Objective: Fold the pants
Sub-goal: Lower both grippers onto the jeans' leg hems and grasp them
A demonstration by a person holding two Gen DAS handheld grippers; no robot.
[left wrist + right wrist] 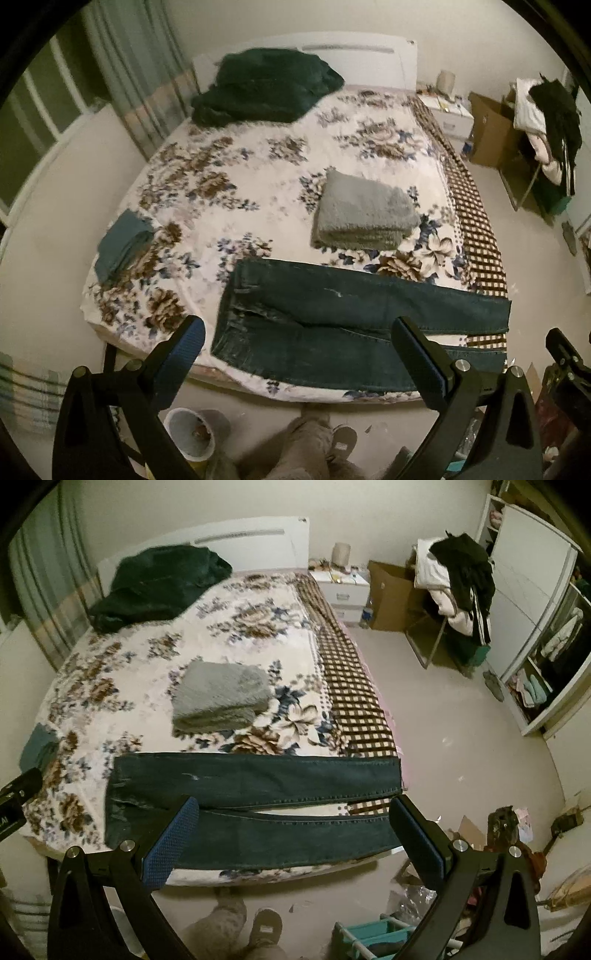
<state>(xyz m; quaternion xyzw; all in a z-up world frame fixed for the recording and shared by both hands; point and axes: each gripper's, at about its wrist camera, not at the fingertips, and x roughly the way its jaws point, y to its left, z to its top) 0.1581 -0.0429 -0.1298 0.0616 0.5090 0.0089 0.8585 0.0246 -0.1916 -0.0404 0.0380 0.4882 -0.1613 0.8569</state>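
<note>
From the left wrist we see our left gripper (297,341) spread wide and holding nothing, above the near bed edge, where dark jeans (354,317) lie flat across the floral bedspread (229,177), waistband leftward. From the right wrist, our right gripper (293,821) also gapes wide, empty; a folded grey towel (221,698) sits beyond the jeans (258,797).

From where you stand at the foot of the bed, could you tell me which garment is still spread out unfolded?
The dark blue jeans, lying flat along the near edge with both legs stretched out. The grey fleece and small teal piece are folded stacks.
</note>
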